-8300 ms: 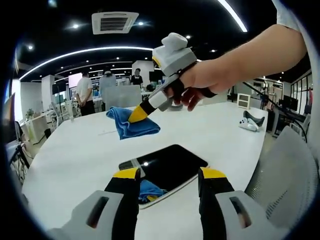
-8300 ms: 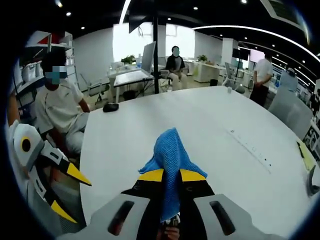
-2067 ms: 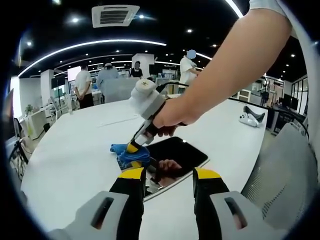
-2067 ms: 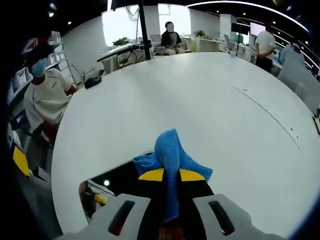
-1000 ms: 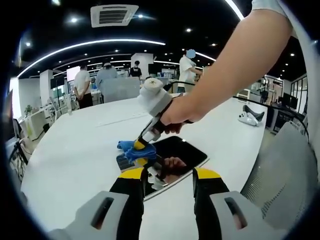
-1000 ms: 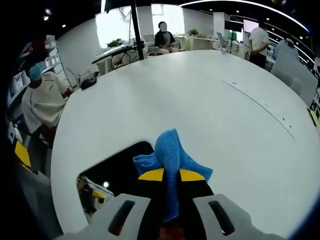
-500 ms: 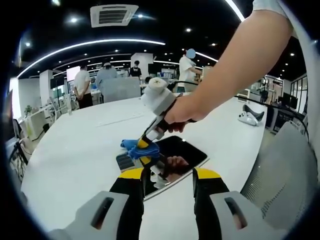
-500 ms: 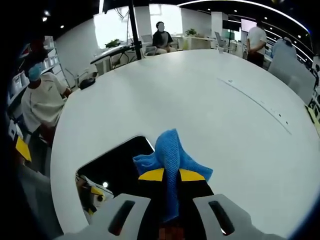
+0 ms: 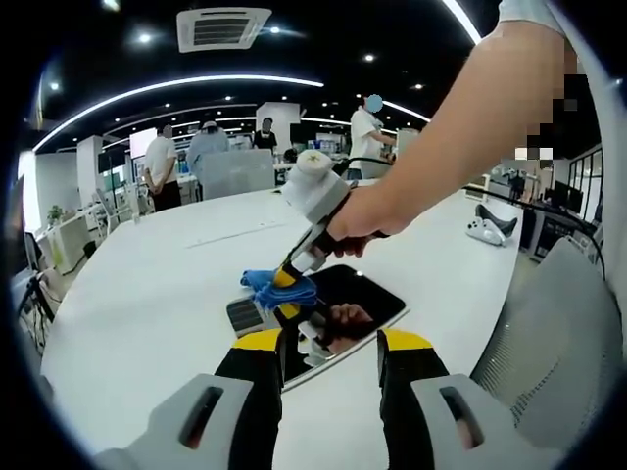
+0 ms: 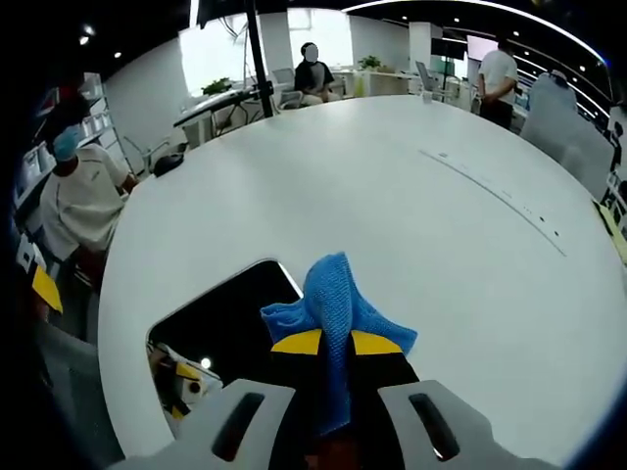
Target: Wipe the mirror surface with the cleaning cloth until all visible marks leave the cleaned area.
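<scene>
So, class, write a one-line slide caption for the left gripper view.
Right tongs press a crumpled blue cleaning cloth onto a dark rectangular mirror on a white table.

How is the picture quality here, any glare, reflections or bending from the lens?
Left gripper view: fisheye bends the ceiling light strips into arcs; the mirror looks dark and reflects the hand and right gripper pressing the blue cloth. Right gripper view: the white table curves strongly, and a small ceiling-light glint shows in the mirror.
</scene>
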`<state>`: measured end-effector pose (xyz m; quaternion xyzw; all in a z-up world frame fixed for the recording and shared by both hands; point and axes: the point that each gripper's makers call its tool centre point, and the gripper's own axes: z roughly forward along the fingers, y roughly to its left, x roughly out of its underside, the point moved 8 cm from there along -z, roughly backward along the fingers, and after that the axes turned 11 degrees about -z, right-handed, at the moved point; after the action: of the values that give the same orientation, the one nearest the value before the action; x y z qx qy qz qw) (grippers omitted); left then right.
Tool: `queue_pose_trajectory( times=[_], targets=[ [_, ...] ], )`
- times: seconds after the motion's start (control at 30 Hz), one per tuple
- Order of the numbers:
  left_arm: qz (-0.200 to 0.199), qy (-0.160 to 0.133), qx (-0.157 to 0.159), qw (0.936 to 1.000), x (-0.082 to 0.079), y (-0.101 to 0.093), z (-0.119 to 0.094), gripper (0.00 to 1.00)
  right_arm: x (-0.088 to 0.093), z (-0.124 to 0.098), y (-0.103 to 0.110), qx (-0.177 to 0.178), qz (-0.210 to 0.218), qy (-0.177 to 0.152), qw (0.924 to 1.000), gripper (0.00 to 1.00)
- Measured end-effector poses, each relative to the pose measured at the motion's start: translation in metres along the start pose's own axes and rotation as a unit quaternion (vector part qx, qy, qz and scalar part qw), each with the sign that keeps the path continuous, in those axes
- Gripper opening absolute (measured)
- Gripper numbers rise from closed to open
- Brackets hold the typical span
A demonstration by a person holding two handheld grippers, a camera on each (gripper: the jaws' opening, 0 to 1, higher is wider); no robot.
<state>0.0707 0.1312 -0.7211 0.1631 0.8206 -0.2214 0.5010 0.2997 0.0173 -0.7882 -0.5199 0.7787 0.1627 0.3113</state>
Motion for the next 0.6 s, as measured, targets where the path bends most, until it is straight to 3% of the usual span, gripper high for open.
queue_pose_trajectory(
  times=[0.6],
  targets=[
    [0.0, 0.001, 0.0, 1.0, 0.0, -0.0004, 0.0005, 0.37, 0.0074, -0.0056, -0.0045, 0.005, 0.01, 0.001, 0.9999, 0.04]
  ],
)
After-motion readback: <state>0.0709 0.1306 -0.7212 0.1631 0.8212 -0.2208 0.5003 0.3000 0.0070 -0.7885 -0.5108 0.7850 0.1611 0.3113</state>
